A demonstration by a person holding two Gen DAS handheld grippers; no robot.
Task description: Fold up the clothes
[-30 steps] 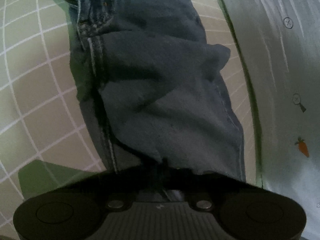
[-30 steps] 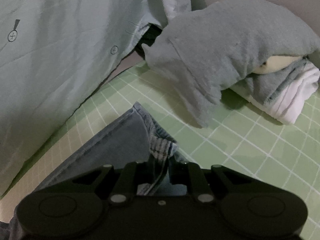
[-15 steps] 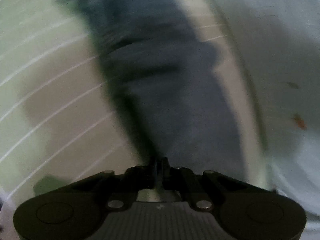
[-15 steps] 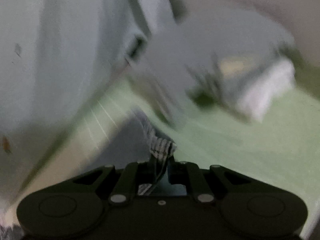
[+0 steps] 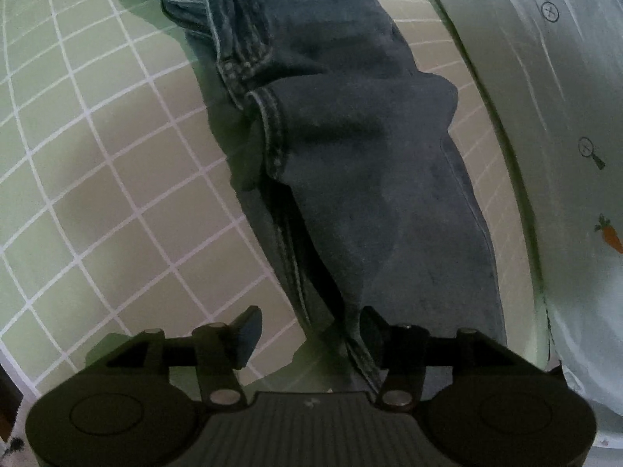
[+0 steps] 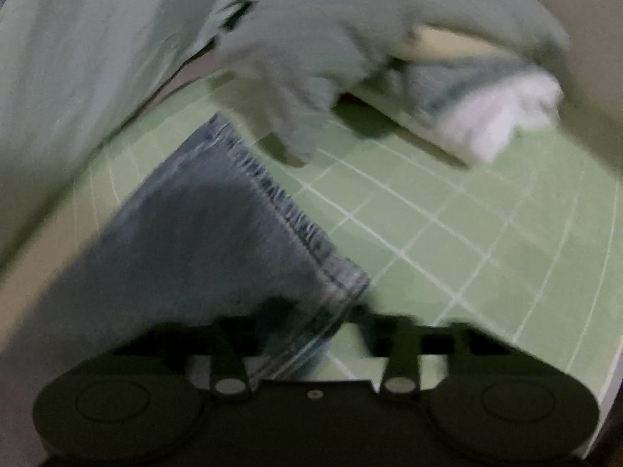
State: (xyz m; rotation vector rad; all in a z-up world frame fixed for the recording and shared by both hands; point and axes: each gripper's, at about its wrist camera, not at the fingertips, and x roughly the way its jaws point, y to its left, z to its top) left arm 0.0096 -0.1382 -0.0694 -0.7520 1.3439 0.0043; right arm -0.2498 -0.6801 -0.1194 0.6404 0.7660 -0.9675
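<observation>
left gripper [image 5: 307,330] jaws apart over jeans [image 5: 350,148] | right gripper [image 6: 315,334] jaws apart at jeans hem | jeans lie on green checked bedsheet [image 5: 97,163] | grey plush [image 6: 350,39] beyond hem

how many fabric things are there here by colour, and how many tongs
Dark blue: 1, the jeans
Pale blue: 1, the printed bedding
Grey: 1, the plush toy
Grey and white: 1, the folded towel
Green: 1, the checked sheet
Tongs: 2, left tongs and right tongs, both open
Total: 7
</observation>
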